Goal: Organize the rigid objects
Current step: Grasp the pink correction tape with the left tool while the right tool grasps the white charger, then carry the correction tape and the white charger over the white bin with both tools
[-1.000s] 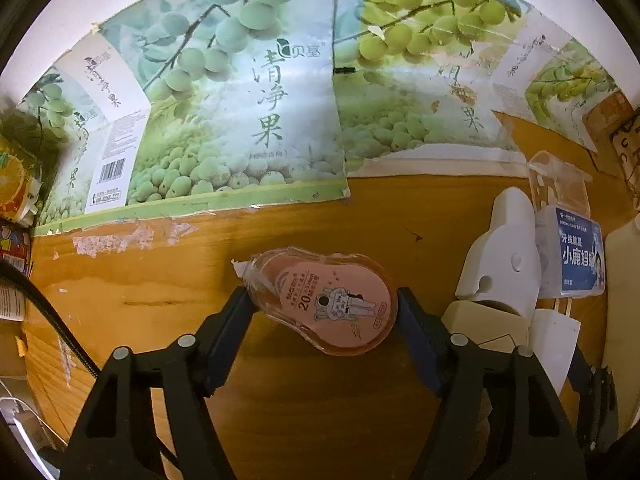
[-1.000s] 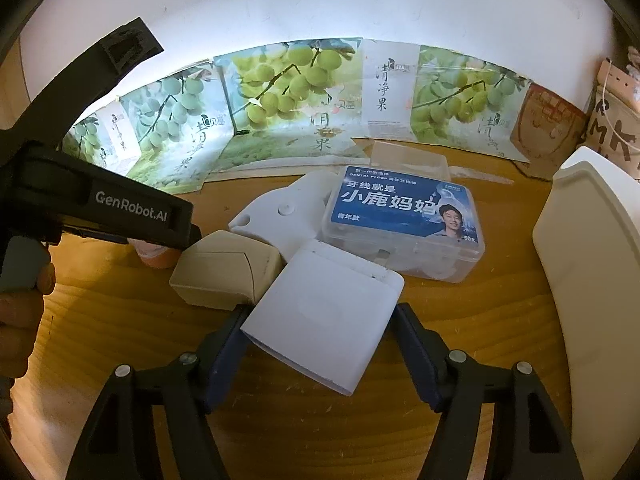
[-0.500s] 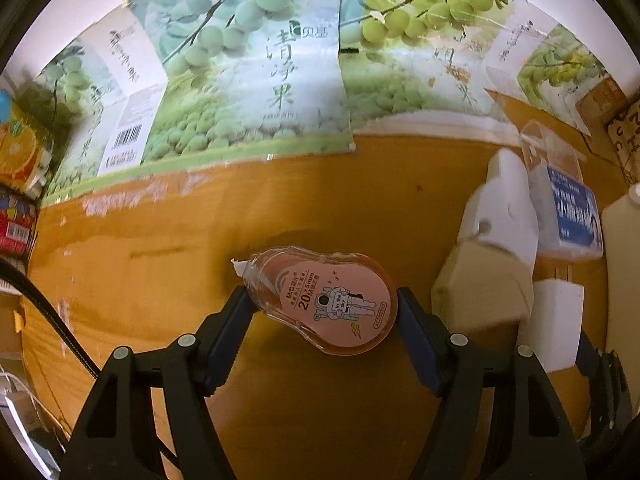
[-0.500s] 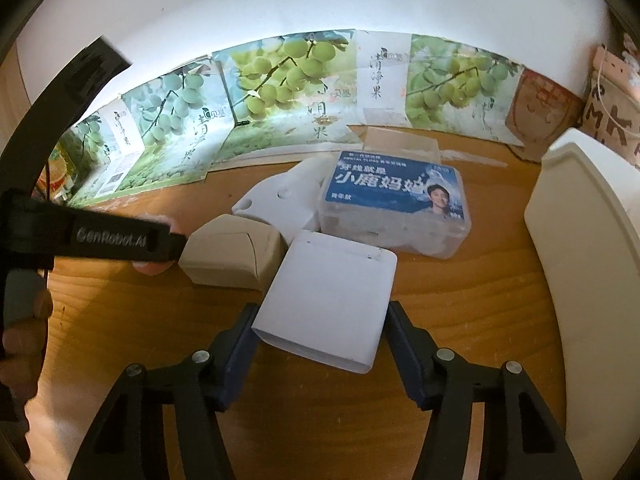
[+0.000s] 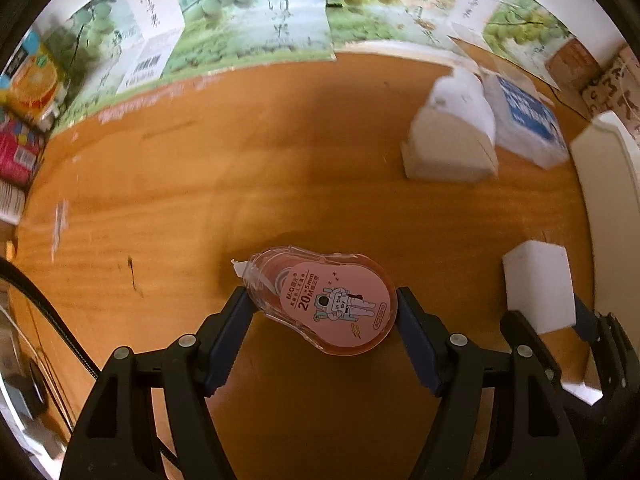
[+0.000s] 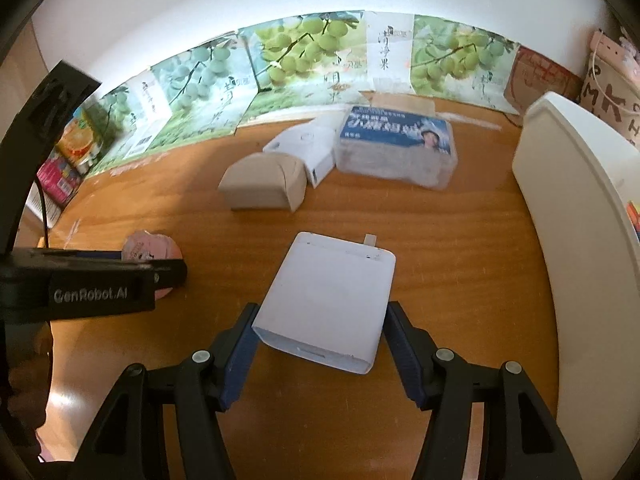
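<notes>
Left claw: left gripper (image 5: 322, 306) is pinched on the pink correction tape dispenser (image 5: 322, 306), one blue pad against each side of it.
Right claw: right gripper (image 6: 320, 330) is clamped on the white rectangular box (image 6: 326, 300), held flat between its pads, far end pointing away.
Change, left: the cluster of objects ahead-right of this claw has shrunk and slid farther off than half a second ago; more bare wooden table (image 5: 248, 184) shows ahead of the tape.
Change, right: the white box, formerly just short of the beige box (image 6: 264, 186), now stands well apart from it, with open table between.
Left claw pose: seen from the right wrist, it sits level to the left of the right claw, pointing across; whether the tape touches the table cannot be judged.
Ahead of right claw: beige box, white plastic piece (image 6: 306, 144) touching it behind, blue-labelled clear box (image 6: 396, 146) just beside that.
Right of right claw: white tray (image 6: 580, 216), near.
Far ahead: grape-print cartons (image 6: 304, 60) along the wall.
</notes>
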`<state>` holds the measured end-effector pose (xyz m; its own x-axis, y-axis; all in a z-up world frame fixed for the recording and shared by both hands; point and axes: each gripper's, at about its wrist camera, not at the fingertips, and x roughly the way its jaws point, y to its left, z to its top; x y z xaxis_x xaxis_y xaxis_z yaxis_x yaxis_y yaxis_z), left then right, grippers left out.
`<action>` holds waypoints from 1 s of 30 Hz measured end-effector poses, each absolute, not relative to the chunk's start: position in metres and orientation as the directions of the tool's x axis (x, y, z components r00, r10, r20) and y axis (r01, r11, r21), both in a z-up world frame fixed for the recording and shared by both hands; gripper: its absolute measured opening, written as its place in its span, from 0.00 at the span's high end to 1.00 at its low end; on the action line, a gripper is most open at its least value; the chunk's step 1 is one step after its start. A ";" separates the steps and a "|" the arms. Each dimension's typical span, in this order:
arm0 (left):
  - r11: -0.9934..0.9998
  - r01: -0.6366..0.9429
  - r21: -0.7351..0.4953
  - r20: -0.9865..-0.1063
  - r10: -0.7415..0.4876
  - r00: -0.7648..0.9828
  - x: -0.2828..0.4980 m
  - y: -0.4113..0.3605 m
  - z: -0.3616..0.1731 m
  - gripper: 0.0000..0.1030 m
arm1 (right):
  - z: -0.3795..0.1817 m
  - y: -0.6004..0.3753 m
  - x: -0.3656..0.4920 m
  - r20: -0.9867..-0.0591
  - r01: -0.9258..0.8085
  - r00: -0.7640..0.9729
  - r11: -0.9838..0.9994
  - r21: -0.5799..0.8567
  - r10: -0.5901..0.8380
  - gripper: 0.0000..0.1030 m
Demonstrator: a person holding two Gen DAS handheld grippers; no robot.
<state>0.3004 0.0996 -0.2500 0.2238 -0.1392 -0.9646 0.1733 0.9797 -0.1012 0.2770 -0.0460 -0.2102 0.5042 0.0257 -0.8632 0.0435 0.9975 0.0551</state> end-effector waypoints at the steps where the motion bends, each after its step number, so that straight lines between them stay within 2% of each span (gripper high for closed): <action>1: 0.978 0.175 -0.111 -0.964 -0.149 0.221 0.294 0.099 -0.249 0.28 | -0.208 -0.047 0.272 -0.864 0.040 0.503 0.998 0.056 0.028 0.40; 9: 0.963 0.203 -0.178 -0.946 -0.224 0.234 0.252 0.100 -0.234 0.28 | -0.190 -0.048 0.247 -0.855 0.003 0.518 0.999 0.044 0.036 0.43; 19: 0.937 0.227 -0.267 -0.880 -0.332 0.339 0.259 0.107 -0.199 0.28 | -0.173 -0.052 0.216 -0.847 -0.035 0.530 0.999 0.027 0.041 0.44; 30: 0.883 0.290 -0.369 -0.749 -0.467 0.469 0.246 0.091 -0.167 0.28 | -0.142 -0.067 0.173 -0.789 -0.047 0.613 0.999 0.017 0.043 0.44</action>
<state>0.2462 0.0906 -0.1668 0.4694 -0.4674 -0.7491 0.2896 0.8830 -0.3694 0.1727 -0.0670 -0.1418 0.6130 0.0427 -0.7889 -0.0472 0.9987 0.0173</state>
